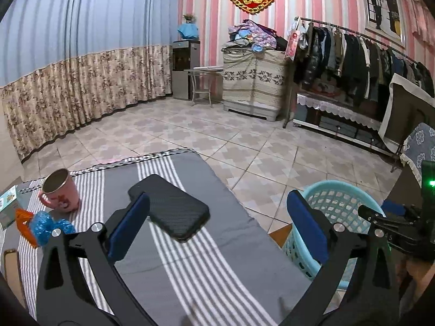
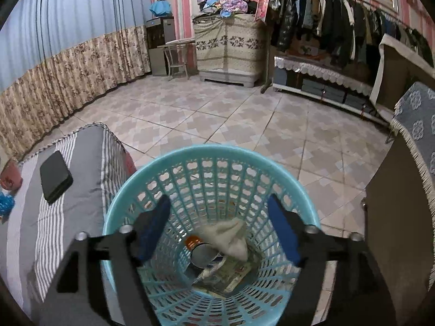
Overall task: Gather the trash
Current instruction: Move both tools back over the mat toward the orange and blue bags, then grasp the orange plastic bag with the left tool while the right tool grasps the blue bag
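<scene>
A light blue plastic waste basket (image 2: pixel 212 163) stands on the floor beside the table. Inside it lie a crumpled white tissue (image 2: pixel 231 237), a can (image 2: pixel 201 255) and some wrappers (image 2: pixel 228 271). My right gripper (image 2: pixel 218 228) hovers over the basket mouth, open, with nothing between its fingers. My left gripper (image 1: pixel 217 225) is open above the striped cloth of the table (image 1: pixel 190 266), empty. On the table's left lie a crumpled blue wrapper (image 1: pixel 47 226) and an orange piece (image 1: pixel 23 221). The basket (image 1: pixel 337 203) and the right gripper (image 1: pixel 391 225) show at the right of the left wrist view.
A black phone (image 1: pixel 171 207) lies on the cloth just ahead of my left fingers. A pink mug (image 1: pixel 59 190) stands at the left, with a small box (image 1: pixel 8 205) beside it. A dark cabinet (image 2: pixel 402 203) with a fringed cover stands right of the basket. Tiled floor stretches beyond.
</scene>
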{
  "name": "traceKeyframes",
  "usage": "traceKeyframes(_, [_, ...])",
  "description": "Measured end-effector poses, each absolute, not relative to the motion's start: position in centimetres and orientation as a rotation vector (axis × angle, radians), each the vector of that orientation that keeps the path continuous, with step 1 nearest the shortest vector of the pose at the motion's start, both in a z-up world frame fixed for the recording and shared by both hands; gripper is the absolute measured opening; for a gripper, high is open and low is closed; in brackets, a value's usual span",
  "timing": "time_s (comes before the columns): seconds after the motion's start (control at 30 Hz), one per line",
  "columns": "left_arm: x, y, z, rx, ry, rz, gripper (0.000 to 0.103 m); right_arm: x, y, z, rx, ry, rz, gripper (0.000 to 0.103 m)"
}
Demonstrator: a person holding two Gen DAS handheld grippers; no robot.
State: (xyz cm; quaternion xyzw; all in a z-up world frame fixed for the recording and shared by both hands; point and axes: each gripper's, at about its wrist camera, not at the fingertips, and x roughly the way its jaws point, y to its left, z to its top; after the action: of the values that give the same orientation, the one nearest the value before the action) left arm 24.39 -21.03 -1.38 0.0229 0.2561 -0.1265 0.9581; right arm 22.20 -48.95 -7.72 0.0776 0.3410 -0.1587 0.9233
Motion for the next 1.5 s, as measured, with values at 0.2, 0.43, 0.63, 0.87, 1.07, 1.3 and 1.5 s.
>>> traceKeyframes(0.2, [23.7, -18.5, -1.4, 0.039, 0.501, -0.211, 0.097, 22.1, -48.5, -7.3, 0.126, 0.675, -0.351, 0.094])
traceKeyframes(0.43, [23.3, -14.3, -1.9, 0.010, 0.513, -0.153, 0.097, 21.9, -47.1, -6.5, 0.087, 0.634, -0.336, 0.095])
traceKeyframes(0.63, [22.6, -11.2, -3.0, 0.020, 0.532, -0.100, 0.097, 22.0, -45.0, -5.6, 0.078, 0.588, -0.309, 0.095])
traceKeyframes(0.87, [22.3, -4.3, -4.3, 0.013, 0.546, 0.005, 0.097, 22.9, -39.7, -4.9, 0.052, 0.543, -0.240, 0.095])
traceKeyframes(1.07, [23.3, 3.2, -5.6, -0.025, 0.584, 0.117, 0.097, 24.6, -33.6, -6.1, 0.027, 0.584, -0.133, 0.095])
traceKeyframes(1.3, [26.8, 10.5, -7.1, -0.070, 0.667, 0.209, 0.097, 25.7, -27.0, -7.8, -0.079, 0.626, -0.062, 0.095])
traceKeyframes(1.5, [30.4, 13.3, -8.1, -0.093, 0.724, 0.201, 0.090, 26.1, -24.0, -9.1, -0.102, 0.664, -0.040, 0.095])
